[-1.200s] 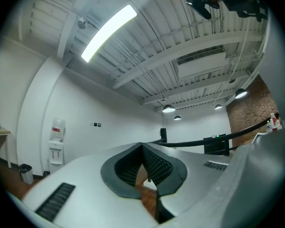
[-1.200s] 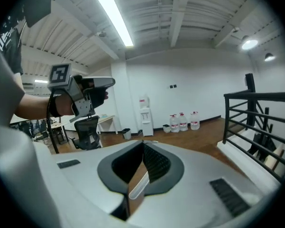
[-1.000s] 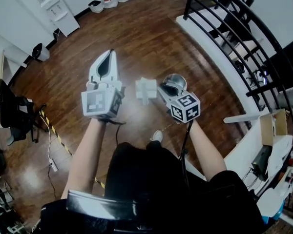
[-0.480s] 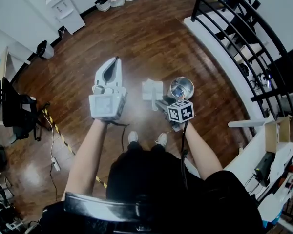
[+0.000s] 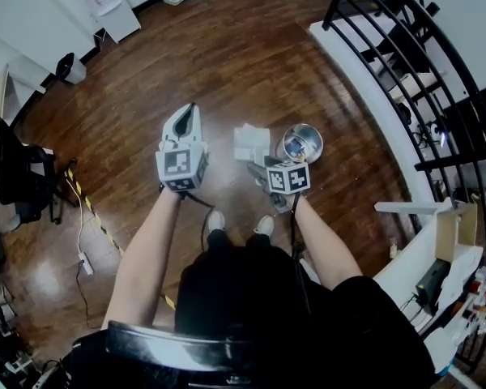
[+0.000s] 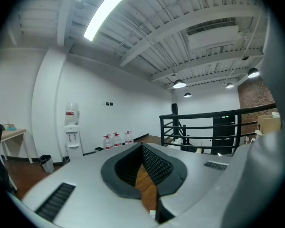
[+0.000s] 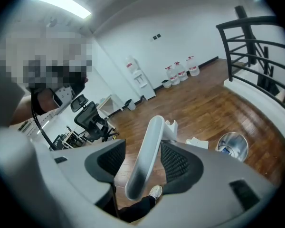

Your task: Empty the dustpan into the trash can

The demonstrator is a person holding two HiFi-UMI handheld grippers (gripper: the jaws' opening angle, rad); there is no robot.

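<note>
White plastic makes up the dustpan (image 5: 251, 143), which shows at the centre of the head view, just left of the steel can (image 5: 317, 136). Whether its pan rests on the wood floor (image 5: 227, 55) or hangs just above it I cannot tell. Its long handle (image 7: 152, 137) rises through the middle of the right gripper view, between the jaws of the right gripper (image 7: 145, 163). Those jaws have just been opening. They stand apart, with a clear gap on the handle's left side, while the handle leans by the right pad, so the pads no longer clamp it.

The left gripper (image 6: 143, 148) is empty with its jaws together, and it sits left of centre in the head view.

The dustpan looks light and stiff. The handle is smooth and rounded, so it could twist or slide in the pads, and the pan at its far end would likely swing. A firm, square grip on the upper handle seems best, with the pan kept level until it is over the can.
</note>
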